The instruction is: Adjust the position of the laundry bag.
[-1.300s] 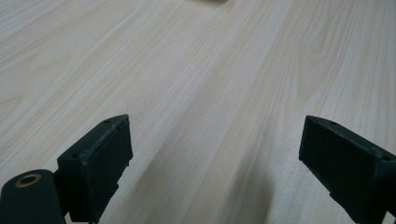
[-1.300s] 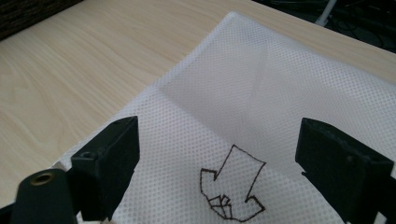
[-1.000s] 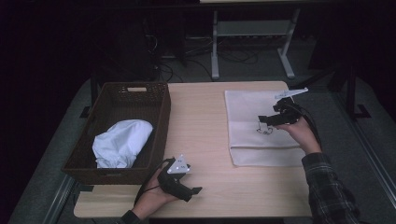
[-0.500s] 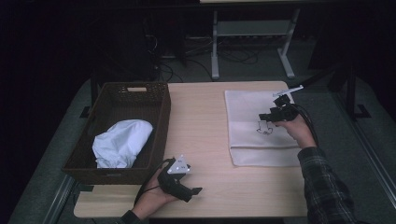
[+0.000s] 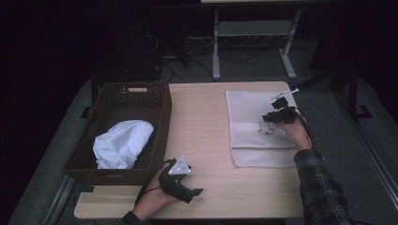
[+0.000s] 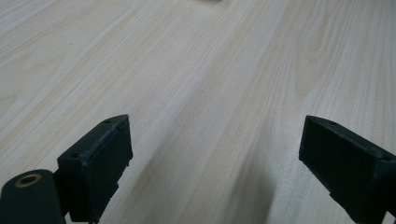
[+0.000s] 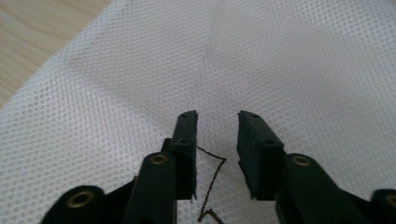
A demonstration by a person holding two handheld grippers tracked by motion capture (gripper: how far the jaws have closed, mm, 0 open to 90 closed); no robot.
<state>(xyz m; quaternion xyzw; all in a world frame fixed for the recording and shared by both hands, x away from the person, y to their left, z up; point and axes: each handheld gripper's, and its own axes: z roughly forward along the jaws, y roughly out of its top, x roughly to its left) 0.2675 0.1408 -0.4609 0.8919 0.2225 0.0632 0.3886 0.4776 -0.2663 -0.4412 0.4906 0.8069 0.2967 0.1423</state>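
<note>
A white mesh bag point(image 5: 253, 140) lies flat on the right half of the wooden table point(image 5: 202, 122). A thin dark cord point(image 5: 265, 129) curls on its middle. My right gripper point(image 5: 270, 117) hovers low over the bag by that cord. In the right gripper view its jaws stand a little apart over the mesh point(image 7: 280, 60), so the right gripper point(image 7: 217, 123) is open and holds nothing, with the cord point(image 7: 210, 186) just behind its tips. My left gripper point(image 5: 192, 192) rests near the table's front edge, and in the left gripper view it point(image 6: 215, 154) stands wide open over bare wood point(image 6: 210, 70).
A dark brown wicker basket point(image 5: 162, 126) stands on the table's left side with a crumpled white cloth point(image 5: 123, 143) inside. Beyond the far edge are a metal stand point(image 5: 216, 47) and cables on the dark floor.
My right gripper has shifted slightly to the left over the mesh bag. The left gripper has stayed where it was.
</note>
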